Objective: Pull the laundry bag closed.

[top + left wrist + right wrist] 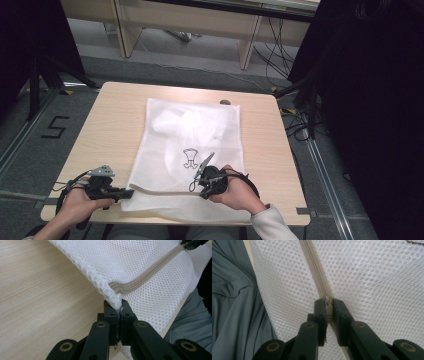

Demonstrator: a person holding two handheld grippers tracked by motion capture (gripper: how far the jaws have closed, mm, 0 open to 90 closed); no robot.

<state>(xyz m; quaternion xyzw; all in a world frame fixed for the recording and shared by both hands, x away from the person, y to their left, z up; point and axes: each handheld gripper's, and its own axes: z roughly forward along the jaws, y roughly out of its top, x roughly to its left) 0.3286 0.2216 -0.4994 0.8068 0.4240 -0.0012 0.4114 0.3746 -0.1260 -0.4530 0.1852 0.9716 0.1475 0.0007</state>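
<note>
We have a white mesh laundry bag lying flat on the wooden table, and its beige zipper runs along the edge of the bag nearest us. Everything here hangs on that zipper line, so we place things by it.

At the zipper's left end, our left gripper has its jaws closed tight on the corner of the bag, with a fold of mesh pinched between them where the beige tape stops. Farther along the zipper to the right, our right gripper has its jaws together on the small metal zipper pull, clamped from both sides.

The zipper's long axis lies straight between the two grippers, from the left one across to the right one, roughly parallel to the near table edge. The pull sits in the right gripper, well apart from the anchored corner. We judge that any slide of the pull has to follow this line: either away from the left gripper or back toward it. The left grip keeps the tape taut so the pull can travel without bunching the mesh. Whether the teeth behind the pull are open or joined, we cannot tell.
</note>
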